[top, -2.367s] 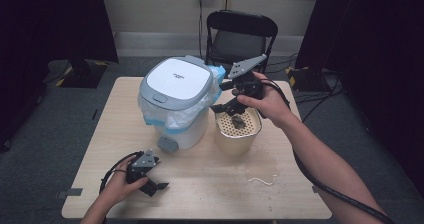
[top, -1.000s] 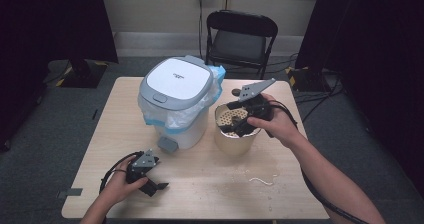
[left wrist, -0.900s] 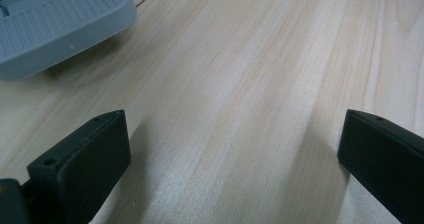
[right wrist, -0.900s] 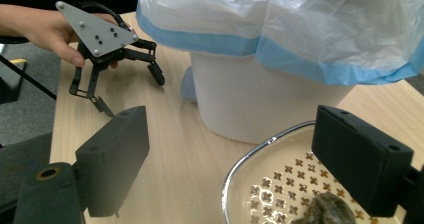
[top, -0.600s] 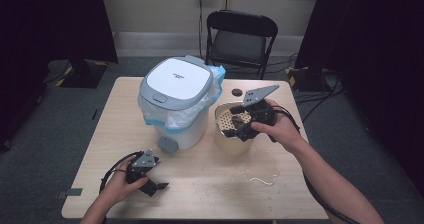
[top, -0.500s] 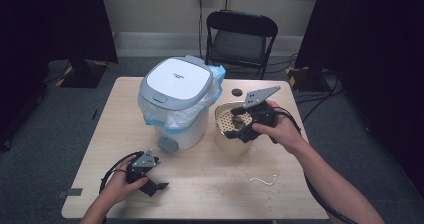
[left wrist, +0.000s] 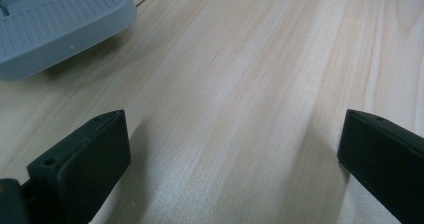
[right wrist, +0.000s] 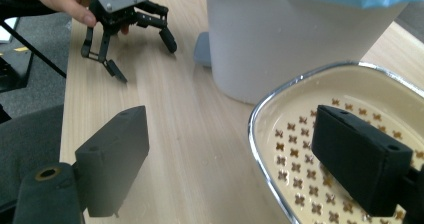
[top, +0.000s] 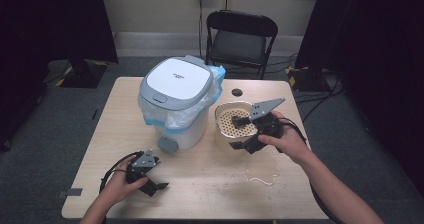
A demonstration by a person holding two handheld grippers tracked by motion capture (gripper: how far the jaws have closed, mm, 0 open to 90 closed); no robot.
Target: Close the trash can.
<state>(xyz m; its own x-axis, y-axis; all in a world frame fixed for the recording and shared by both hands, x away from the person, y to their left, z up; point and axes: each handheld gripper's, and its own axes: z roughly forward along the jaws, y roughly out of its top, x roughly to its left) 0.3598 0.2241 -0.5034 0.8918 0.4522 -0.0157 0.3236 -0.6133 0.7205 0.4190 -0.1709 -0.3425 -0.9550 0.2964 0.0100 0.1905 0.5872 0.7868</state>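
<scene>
Right hand-held gripper (top: 243,132) is sitting spread across the near rim of the strainer (top: 231,129), one jaw inside over the perforated floor, the other outside above the bench (top: 200,181); jaws are not touching the rim. Left hand-held gripper (top: 152,178) is resting spread on the bench near the front edge, holding nothing. Strainer is standing just beside the bin (top: 175,101), whose pedal (left wrist: 60,26) is lying ahead of the left jaws.

black folding chair (top: 242,36) behind table (top: 200,184), cables (top: 320,91) on grey floor
</scene>
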